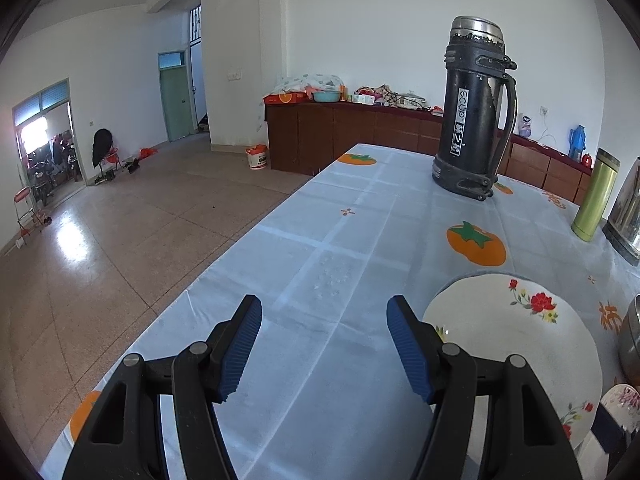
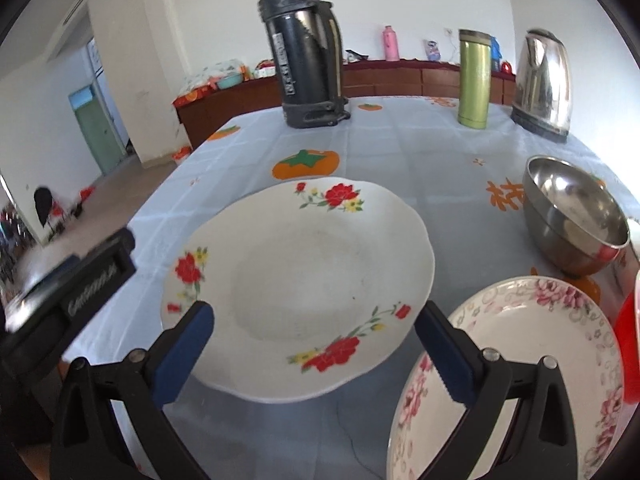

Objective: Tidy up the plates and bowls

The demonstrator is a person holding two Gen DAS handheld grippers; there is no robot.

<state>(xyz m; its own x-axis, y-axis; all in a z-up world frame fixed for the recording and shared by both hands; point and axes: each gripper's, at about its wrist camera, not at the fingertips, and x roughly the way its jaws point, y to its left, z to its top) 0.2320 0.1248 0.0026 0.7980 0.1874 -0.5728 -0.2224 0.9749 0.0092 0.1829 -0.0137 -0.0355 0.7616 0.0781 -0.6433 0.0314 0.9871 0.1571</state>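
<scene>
step: approach, right gripper [image 2: 314, 354] lower centre, fingers apart over red-flowered plate [image 2: 298, 284] | left gripper [image 1: 324, 348] apart, empty | next: likely close on near rim

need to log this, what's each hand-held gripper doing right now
left hand-held gripper: open, holding nothing, over the tablecloth
right hand-held gripper: open, holding nothing, red-flowered plate ahead
</scene>
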